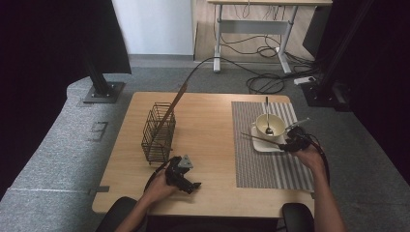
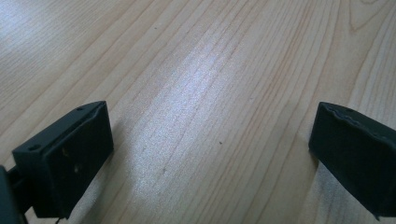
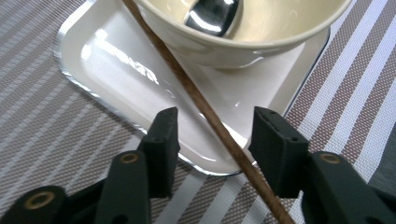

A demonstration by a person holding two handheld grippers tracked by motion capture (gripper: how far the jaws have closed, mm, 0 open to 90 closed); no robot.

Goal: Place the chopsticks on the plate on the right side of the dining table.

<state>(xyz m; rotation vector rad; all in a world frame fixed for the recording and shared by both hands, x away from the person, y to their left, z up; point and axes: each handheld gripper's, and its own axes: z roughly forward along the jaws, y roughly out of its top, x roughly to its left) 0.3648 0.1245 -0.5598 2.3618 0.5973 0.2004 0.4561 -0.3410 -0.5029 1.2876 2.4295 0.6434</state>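
Chopstick (image 3: 205, 112) lying across square plate (image 3: 116, 60) beside bowl (image 3: 243, 28), passing between right gripper (image 3: 212, 140)'s 2 parted jaws, seemingly ungripped. Left gripper (image 2: 210, 140) spread wide over bare table (image 2: 196, 70).

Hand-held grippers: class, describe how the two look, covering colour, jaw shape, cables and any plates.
Both are black. The left hand-held gripper carries a grey three-cornered plate on top and has blocky, flat-faced jaws. The right hand-held gripper has similar rectangular jaw pads on arms with brass-coloured pivot rings. A black cable trails from each. The forearms are bare, no sleeves.
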